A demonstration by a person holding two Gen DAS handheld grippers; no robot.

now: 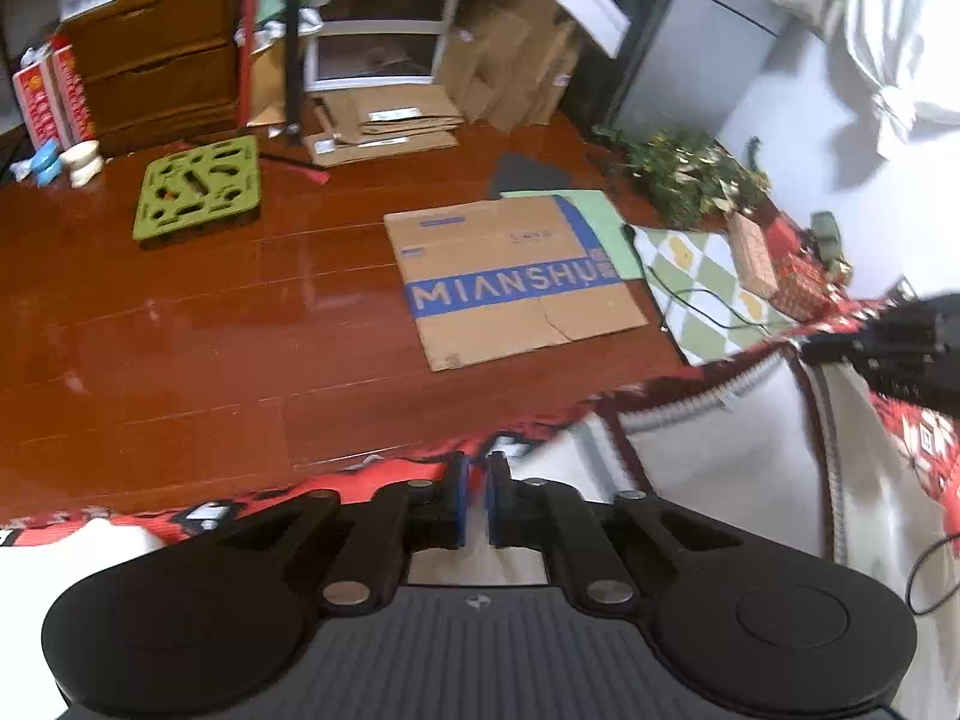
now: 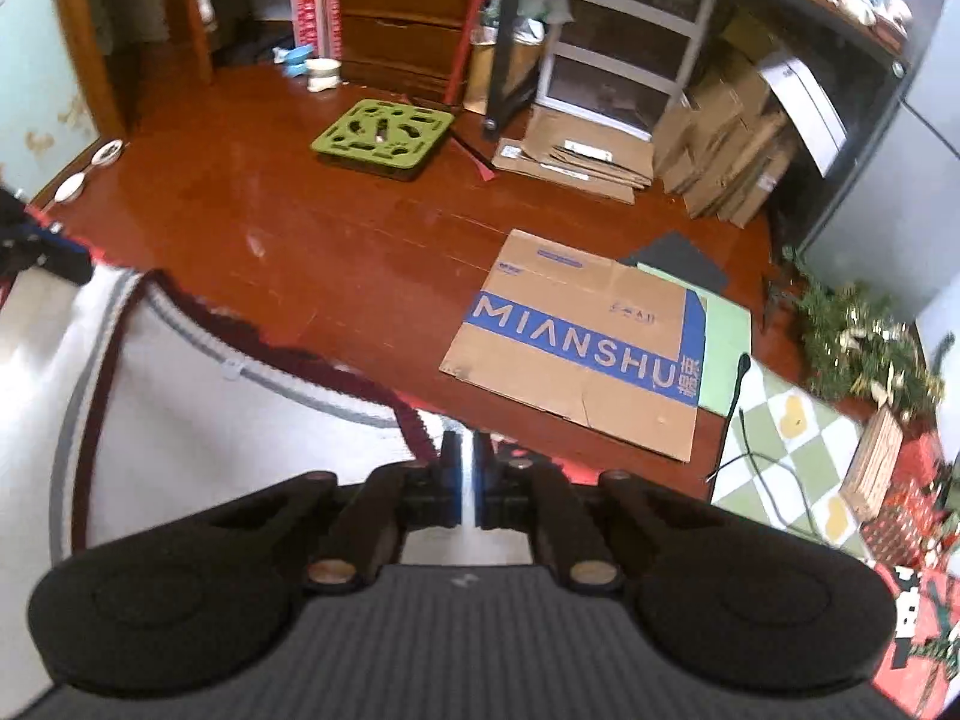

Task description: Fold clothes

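A white garment (image 1: 720, 462) with grey and maroon striped trim lies over a red patterned blanket (image 1: 372, 480) at the edge above the floor. My left gripper (image 1: 477, 492) is shut at the garment's edge, its blue pads (image 1: 459, 498) a thin slit apart with cloth beneath them. In the right wrist view the garment (image 2: 198, 420) spreads to the left, and its maroon trim runs into my right gripper (image 2: 467, 480), which is shut on that edge. The other gripper shows as a dark, blurred shape in each view: the right gripper (image 1: 900, 348) and the left gripper (image 2: 24, 246).
Below the blanket's edge is a red-brown wooden floor (image 1: 210, 330) with a flattened MIANSHU cardboard box (image 1: 516, 282), a green perforated mat (image 1: 201, 189), a checked rug (image 1: 702, 288) with a black cable, a leafy garland (image 1: 690, 174), stacked cardboard (image 2: 720, 144) and wooden drawers (image 1: 156, 60).
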